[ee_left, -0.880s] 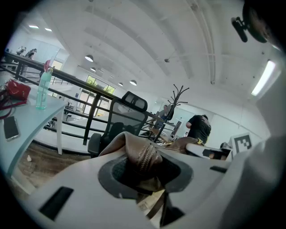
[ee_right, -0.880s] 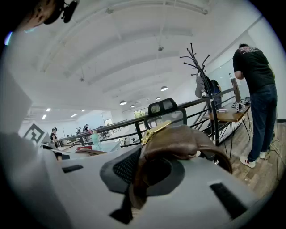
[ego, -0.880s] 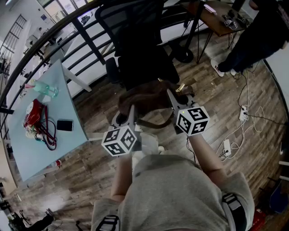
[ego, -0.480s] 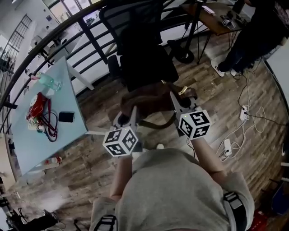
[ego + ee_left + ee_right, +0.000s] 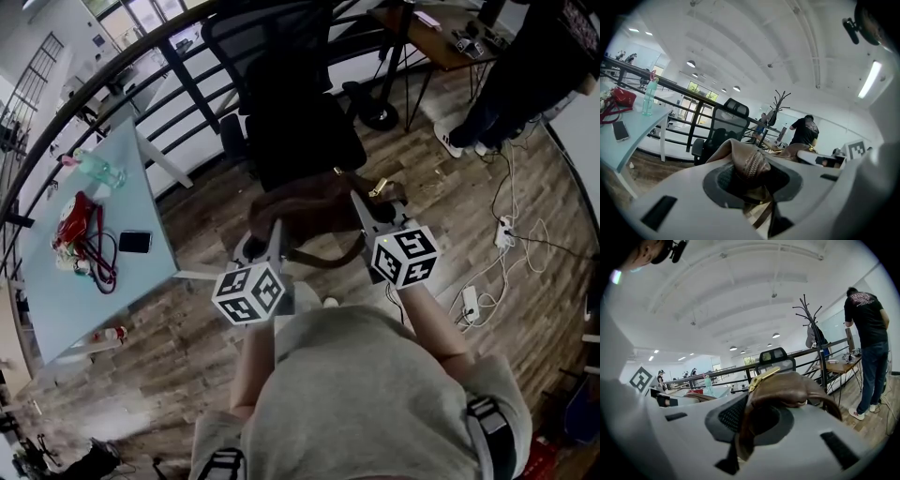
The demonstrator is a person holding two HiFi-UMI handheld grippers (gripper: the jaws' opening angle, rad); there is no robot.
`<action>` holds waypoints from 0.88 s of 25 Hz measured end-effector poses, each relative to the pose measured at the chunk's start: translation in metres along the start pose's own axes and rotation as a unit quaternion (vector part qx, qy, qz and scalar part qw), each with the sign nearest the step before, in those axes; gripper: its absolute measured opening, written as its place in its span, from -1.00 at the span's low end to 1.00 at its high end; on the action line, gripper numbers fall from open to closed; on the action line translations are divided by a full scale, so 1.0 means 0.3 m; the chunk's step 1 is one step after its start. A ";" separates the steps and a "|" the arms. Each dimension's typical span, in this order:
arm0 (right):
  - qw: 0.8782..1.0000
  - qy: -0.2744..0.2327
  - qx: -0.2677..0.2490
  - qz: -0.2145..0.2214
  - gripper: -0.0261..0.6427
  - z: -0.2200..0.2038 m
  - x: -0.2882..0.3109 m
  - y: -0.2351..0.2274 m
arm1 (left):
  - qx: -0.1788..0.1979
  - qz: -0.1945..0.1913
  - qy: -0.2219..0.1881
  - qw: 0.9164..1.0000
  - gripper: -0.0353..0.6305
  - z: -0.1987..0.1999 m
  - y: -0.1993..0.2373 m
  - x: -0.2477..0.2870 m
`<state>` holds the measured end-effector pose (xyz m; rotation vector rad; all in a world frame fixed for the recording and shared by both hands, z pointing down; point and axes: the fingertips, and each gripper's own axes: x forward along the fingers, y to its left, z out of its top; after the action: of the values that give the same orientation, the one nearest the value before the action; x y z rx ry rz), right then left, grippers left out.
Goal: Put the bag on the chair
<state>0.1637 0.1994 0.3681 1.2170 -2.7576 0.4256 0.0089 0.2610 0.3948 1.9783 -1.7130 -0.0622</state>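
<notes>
Bag (image 5: 314, 208) hangs between left tool (image 5: 266, 240) and right tool (image 5: 367, 210), each clamped on it. Its soft leather may slip free before reaching the chair (image 5: 302, 131).

Under you runs a dark wood-plank floor (image 5: 187, 328). To your left stands a pale blue worktop (image 5: 98, 309), with a black railing (image 5: 178, 73) behind it. A wooden desk (image 5: 441, 42) sits far right, a white power strip (image 5: 472, 306) lying nearby. Overhead, a white arched ceiling (image 5: 754, 42) carries lit lamps (image 5: 870, 79); a coat stand (image 5: 812, 329) rises by the railing.
</notes>
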 end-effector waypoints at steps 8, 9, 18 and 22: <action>1.000 0.015 0.015 -0.001 -0.85 -0.009 0.060 -0.006 | -0.007 0.004 0.011 1.000 -0.62 0.013 0.044 0.037; 1.000 0.017 0.019 -0.003 -0.85 -0.012 0.073 -0.012 | -0.008 0.004 0.013 1.000 -0.62 0.016 0.051 0.052; 0.999 0.026 0.033 -0.013 -0.85 -0.010 0.250 -0.091 | -0.016 -0.001 0.028 0.999 -0.62 0.059 0.147 0.228; 0.999 0.031 0.037 -0.015 -0.85 0.006 0.362 -0.129 | -0.020 -0.003 0.032 0.999 -0.61 0.099 0.207 0.330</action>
<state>0.1188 0.0971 0.3962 1.2378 -2.6909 0.5580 -0.0386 0.1539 0.4236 1.9360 -1.6518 -0.0360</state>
